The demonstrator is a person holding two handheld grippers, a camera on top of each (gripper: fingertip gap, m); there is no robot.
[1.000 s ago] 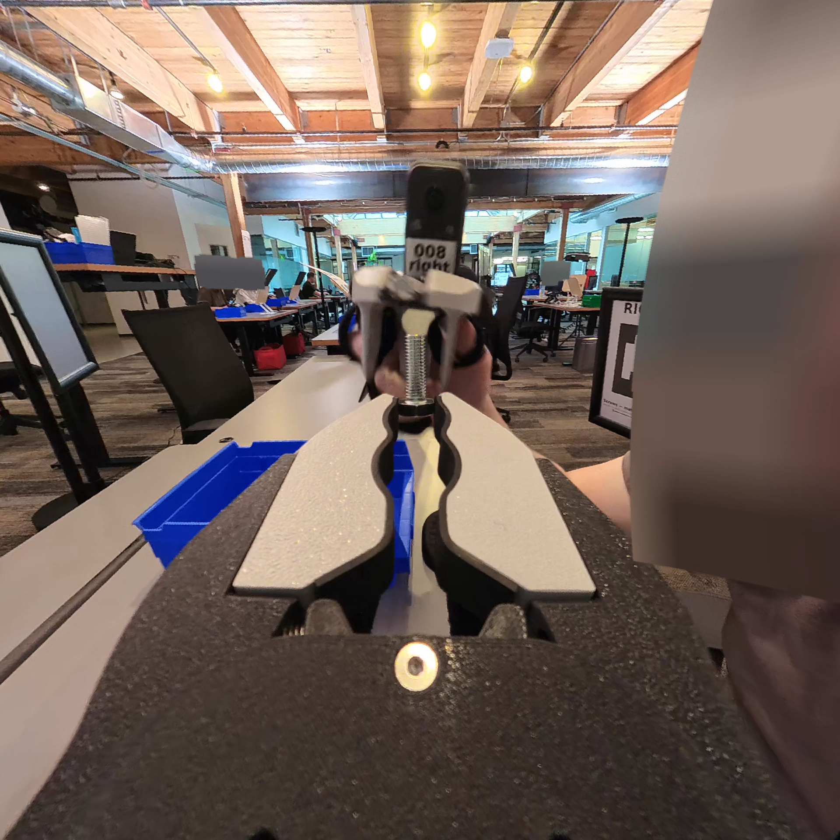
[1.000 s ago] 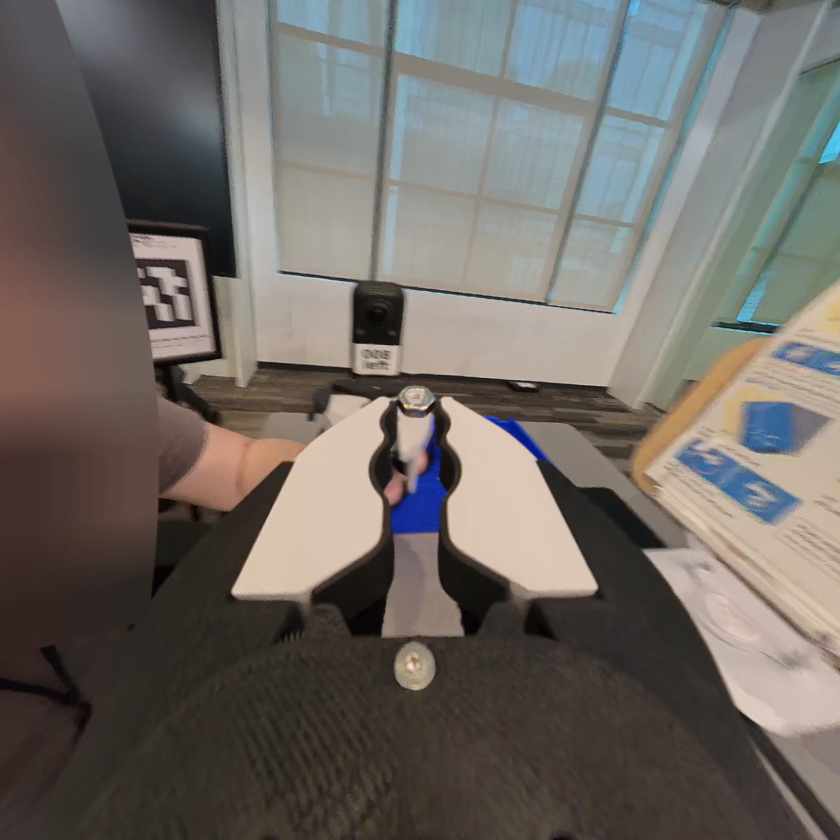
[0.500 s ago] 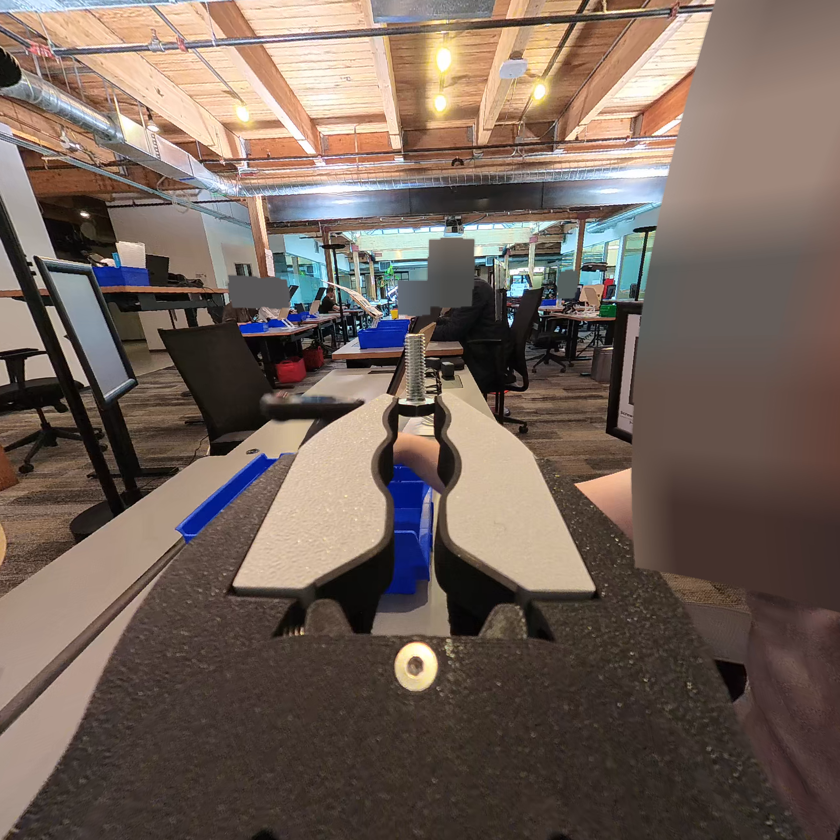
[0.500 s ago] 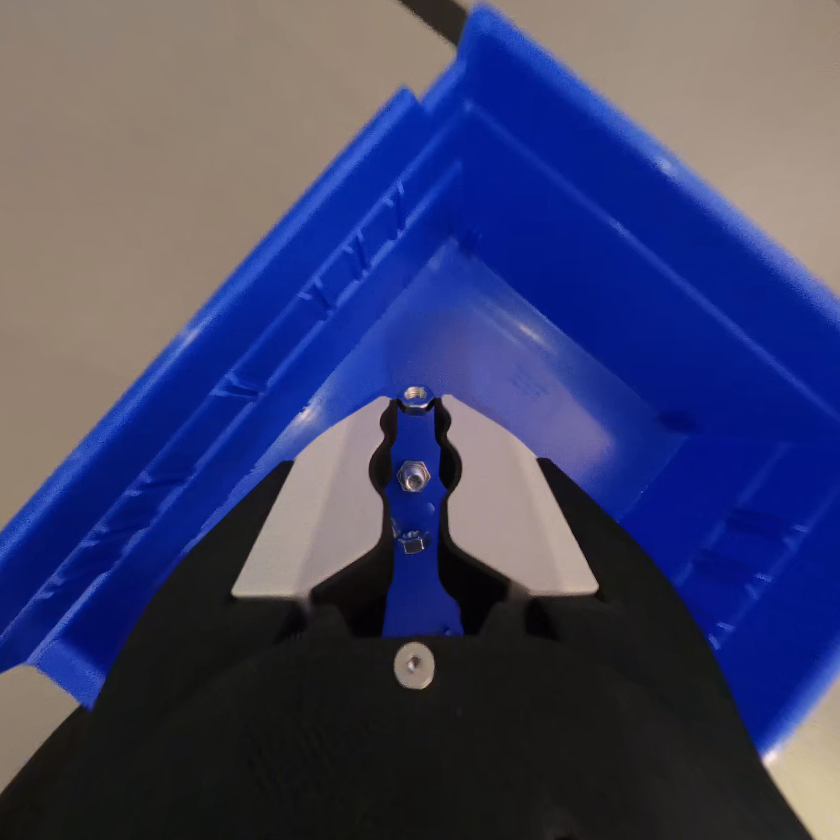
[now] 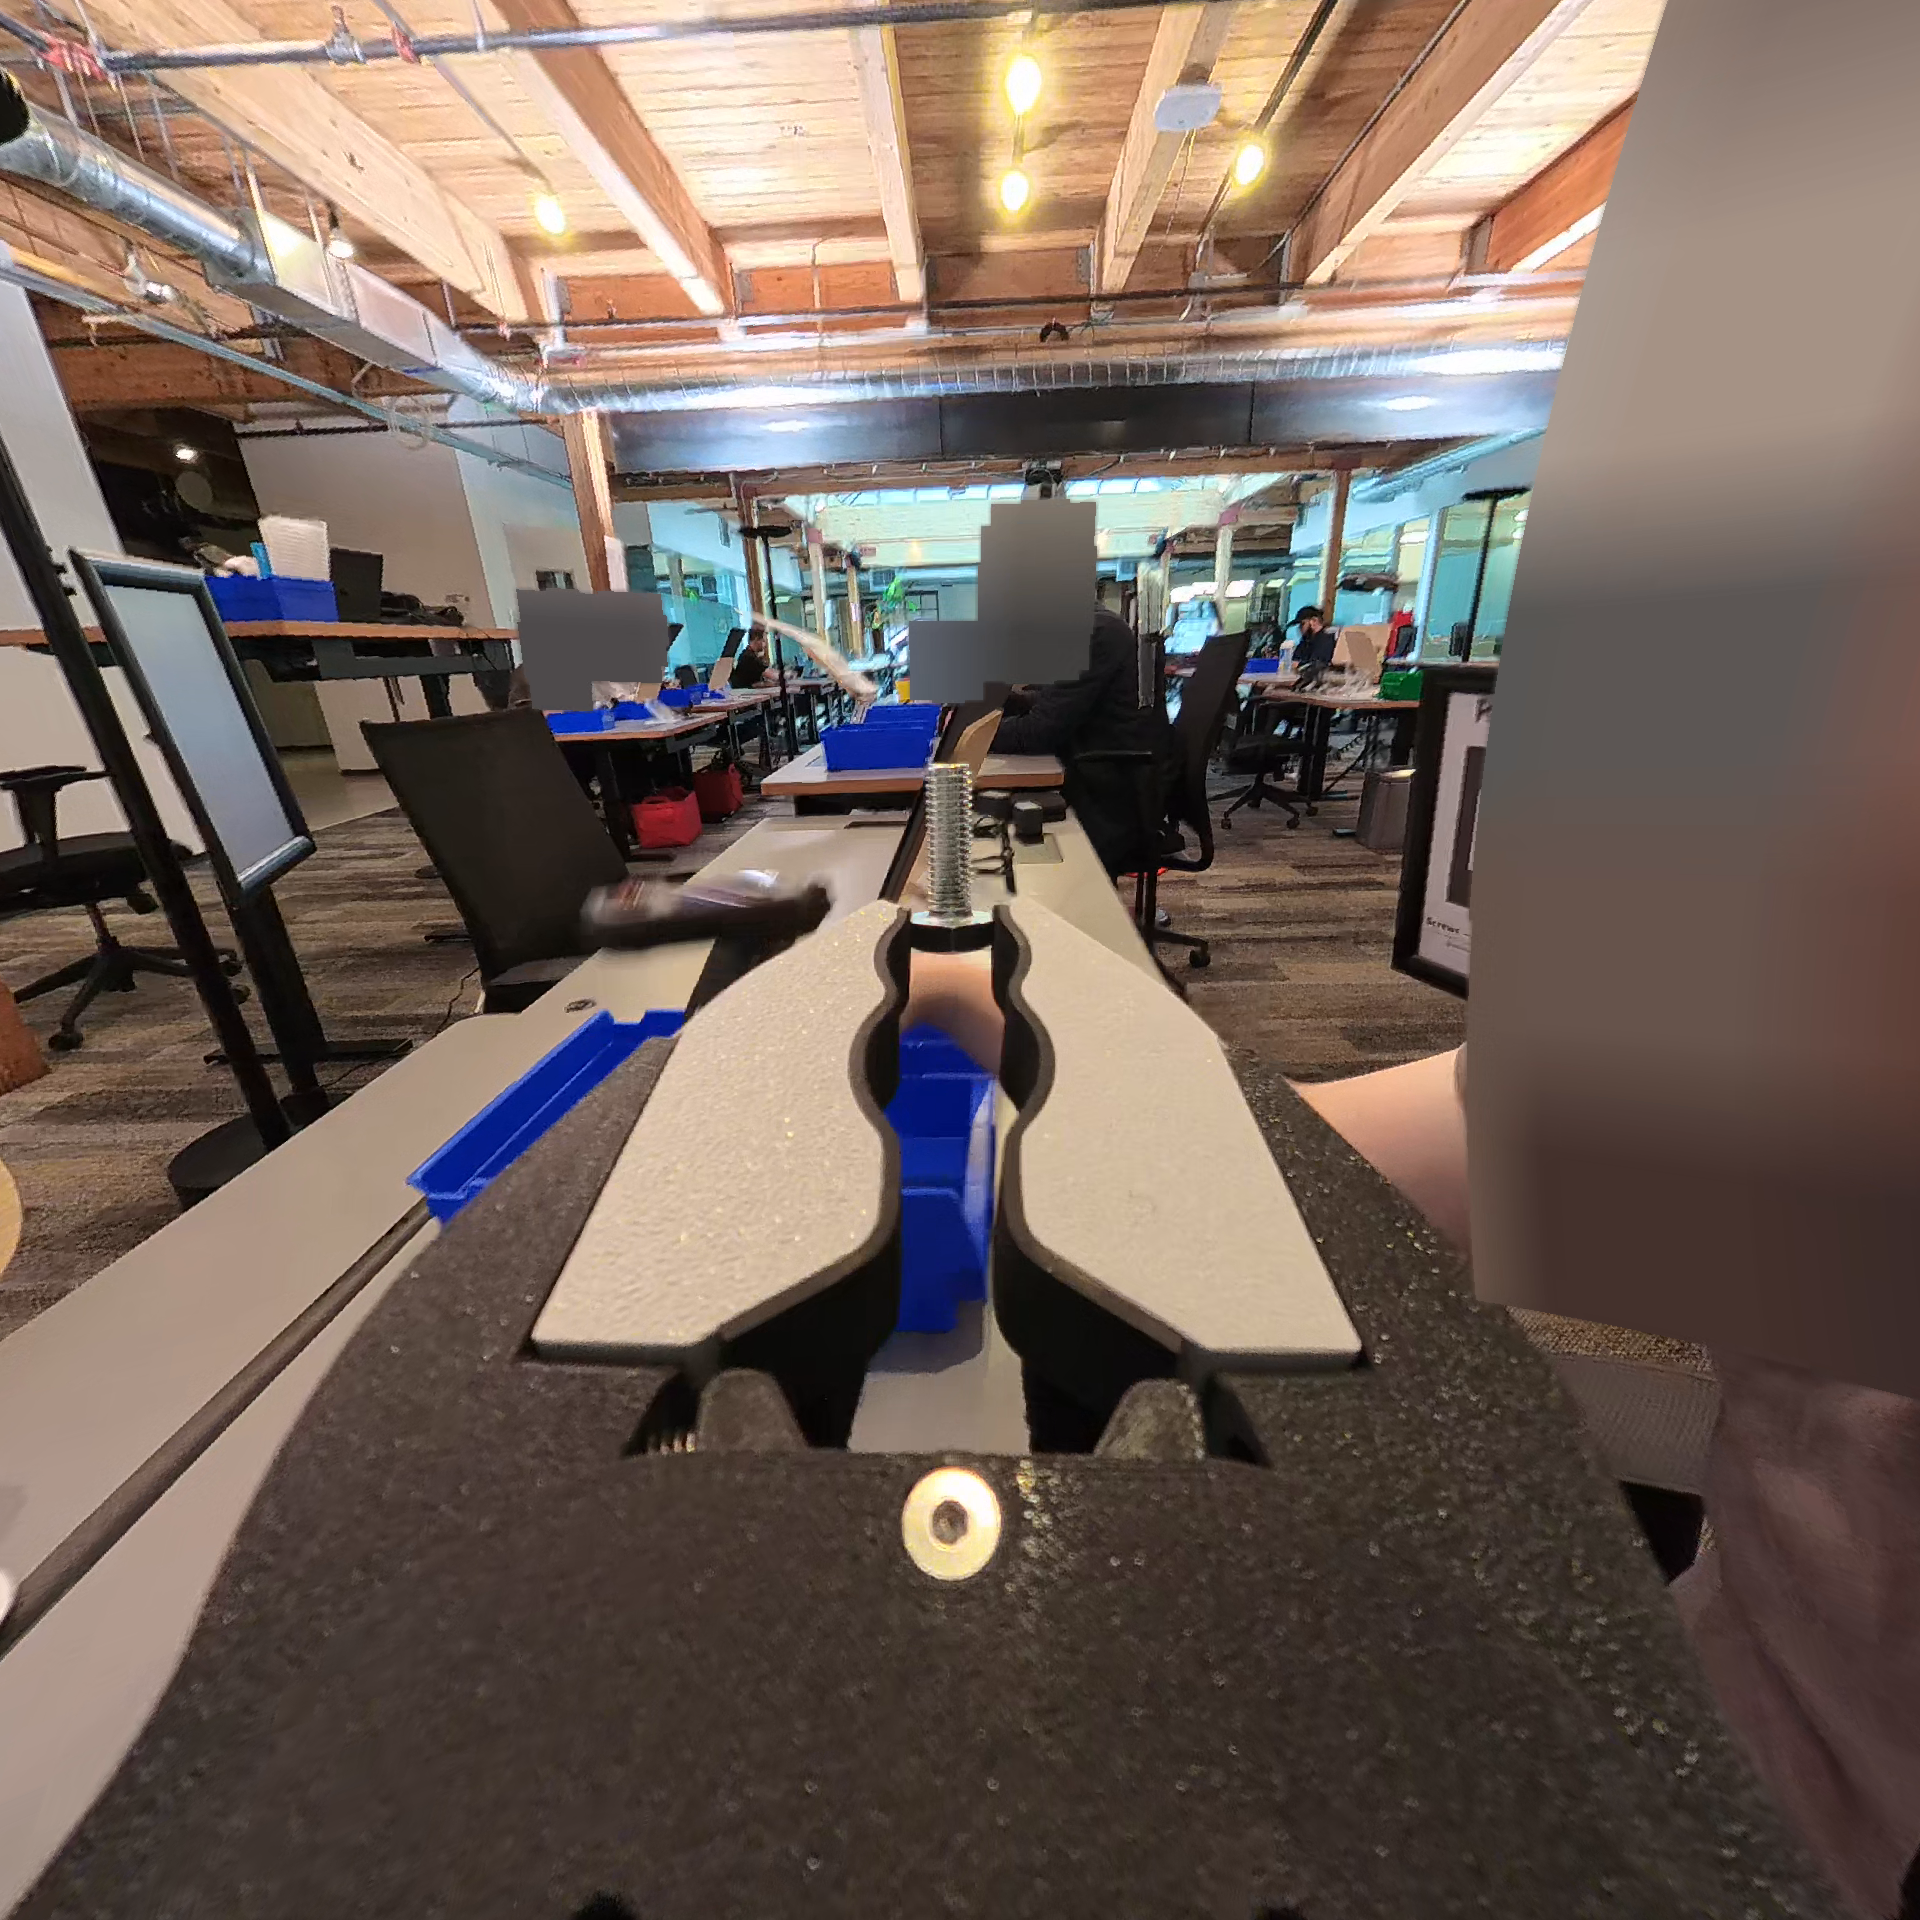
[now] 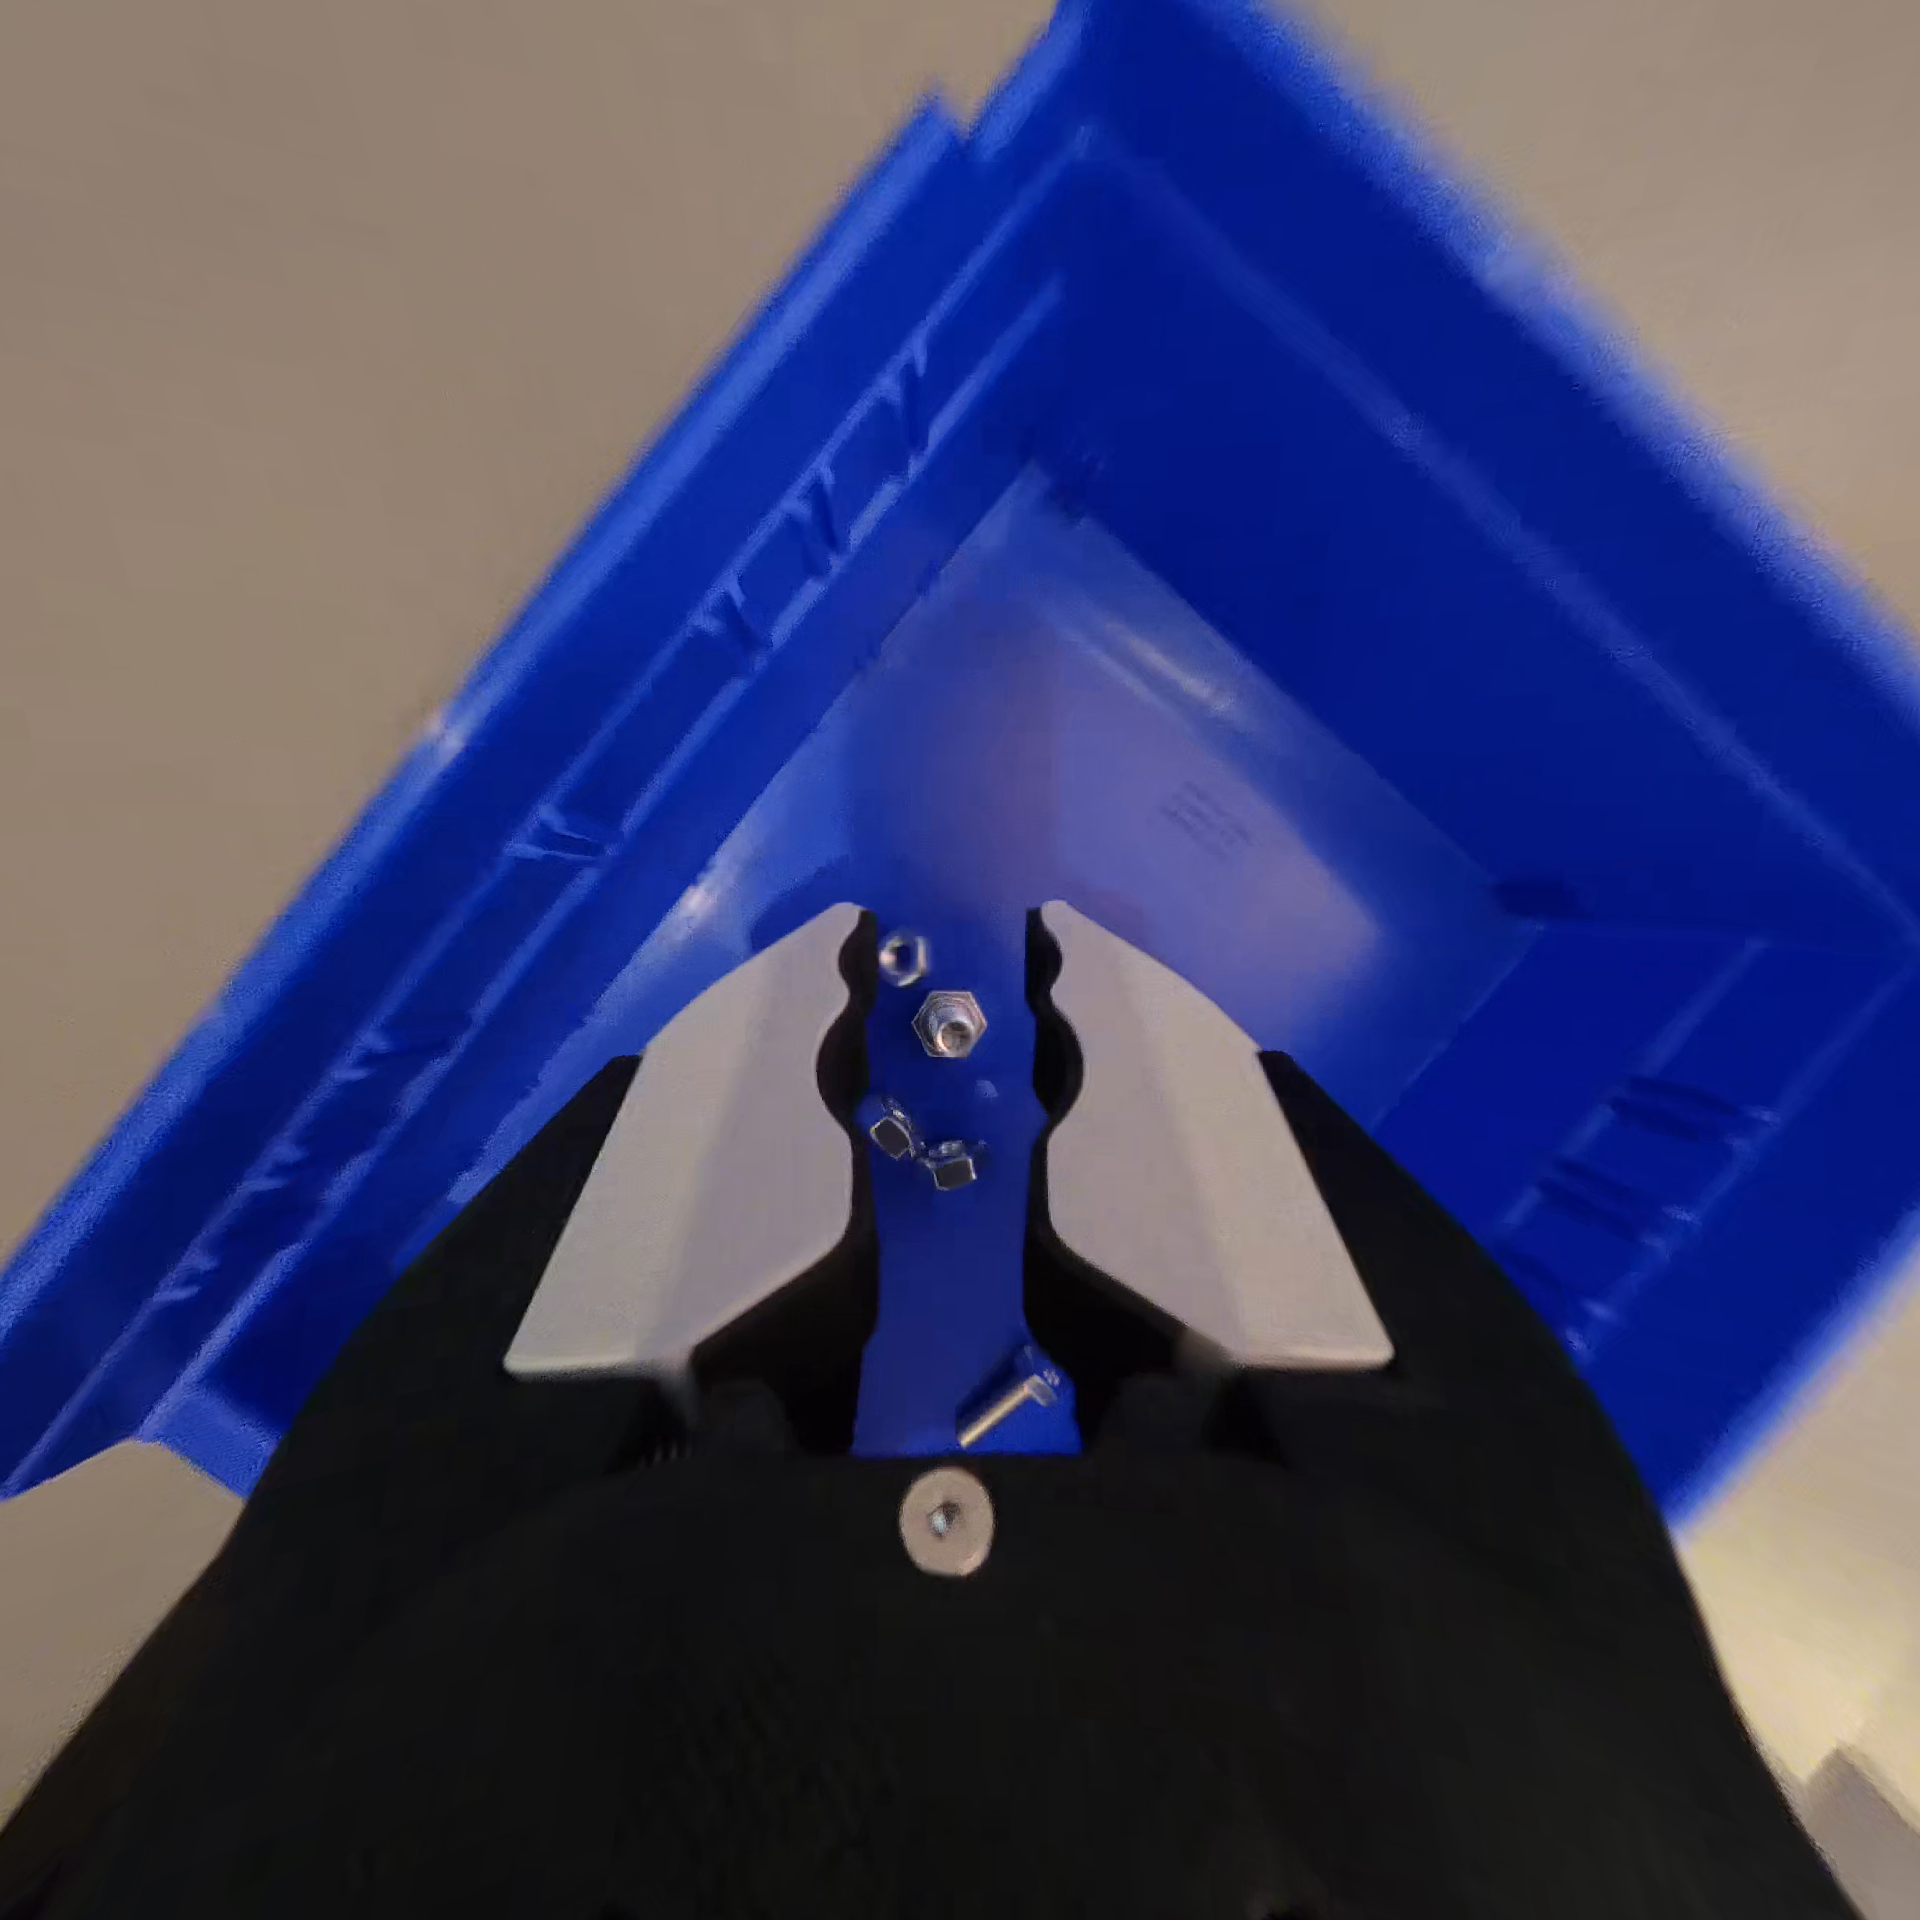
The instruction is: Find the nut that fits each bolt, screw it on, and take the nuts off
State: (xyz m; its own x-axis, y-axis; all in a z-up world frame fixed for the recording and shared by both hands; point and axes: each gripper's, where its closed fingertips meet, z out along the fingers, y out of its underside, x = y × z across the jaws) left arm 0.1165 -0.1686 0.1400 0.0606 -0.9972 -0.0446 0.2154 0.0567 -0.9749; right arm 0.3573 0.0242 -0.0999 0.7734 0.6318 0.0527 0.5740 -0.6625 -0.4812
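Bolt point(image 5: 949, 842) head hidden between left hand-held gripper point(image 5: 948, 920) tips

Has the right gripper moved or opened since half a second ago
Yes. The right gripper was shut on a nut above the blue bin; now it is open, and that nut lies loose on the bin floor.

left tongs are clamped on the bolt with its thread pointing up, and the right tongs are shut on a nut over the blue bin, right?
Not quite: the right tongs are open and hold nothing, as the right wrist view shows; nuts lie loose in the blue bin. The left tongs do clamp the bolt, thread up.
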